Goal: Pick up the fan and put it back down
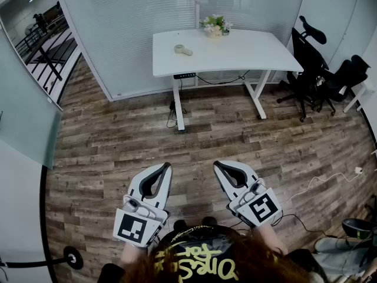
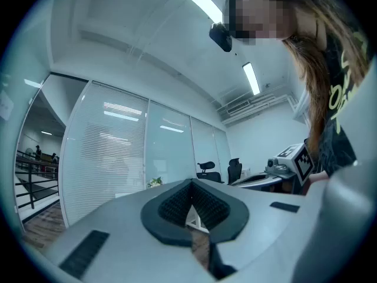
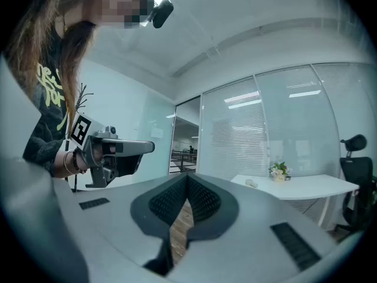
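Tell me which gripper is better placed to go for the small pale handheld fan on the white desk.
Left, marginally. The small pale handheld fan lies toward the left of the white desk, more in line with the left gripper than the right gripper. Both are shut, empty and far from it.

Ahead of the left tool (image 1: 167, 165) and the right tool (image 1: 215, 164), held side by side and apart, we have open wood floor (image 1: 118, 140) as far as the desk (image 1: 235, 55). The desk top leaves wide room: only the fan (image 1: 183, 50), ahead of the left tool, and a flower pot (image 1: 215, 25) at the far edge stand on it. A glass wall (image 1: 129, 28) closes the way behind the desk. Ahead and right of the right tool, office chairs (image 1: 315, 69) crowd the desk's end, and a white cable (image 1: 330, 181) trails over the floor to that tool's right.
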The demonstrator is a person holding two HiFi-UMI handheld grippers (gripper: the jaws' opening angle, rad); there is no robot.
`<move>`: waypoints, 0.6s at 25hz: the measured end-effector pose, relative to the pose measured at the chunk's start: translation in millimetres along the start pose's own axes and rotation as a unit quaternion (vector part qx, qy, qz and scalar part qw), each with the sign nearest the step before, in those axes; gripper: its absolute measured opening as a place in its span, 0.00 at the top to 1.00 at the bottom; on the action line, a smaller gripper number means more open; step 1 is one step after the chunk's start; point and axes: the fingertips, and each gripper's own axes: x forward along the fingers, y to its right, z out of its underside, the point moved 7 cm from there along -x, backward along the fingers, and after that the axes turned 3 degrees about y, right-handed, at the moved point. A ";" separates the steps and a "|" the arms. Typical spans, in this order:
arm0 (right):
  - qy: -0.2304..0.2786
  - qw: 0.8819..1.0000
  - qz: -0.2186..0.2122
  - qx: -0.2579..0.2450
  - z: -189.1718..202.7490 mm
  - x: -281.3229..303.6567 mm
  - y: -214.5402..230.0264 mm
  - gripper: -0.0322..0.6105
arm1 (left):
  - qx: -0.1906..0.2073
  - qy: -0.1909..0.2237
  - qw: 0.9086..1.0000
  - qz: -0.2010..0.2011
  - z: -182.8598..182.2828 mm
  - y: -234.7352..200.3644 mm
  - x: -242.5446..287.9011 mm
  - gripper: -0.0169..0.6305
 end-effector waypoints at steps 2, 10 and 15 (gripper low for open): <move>0.002 1.000 0.000 0.000 0.6 1.2 -2.8 0.95 | -0.003 -0.001 1.000 0.000 1.3 -2.1 -2.2 0.99; -0.001 1.000 -0.002 0.001 4.3 5.8 -13.2 0.95 | -0.006 0.002 1.000 -0.002 3.6 -7.4 -12.3 0.99; -0.002 1.000 -0.001 0.019 7.6 10.4 -21.6 0.95 | -0.009 0.003 1.000 -0.003 5.6 -13.1 -21.5 0.99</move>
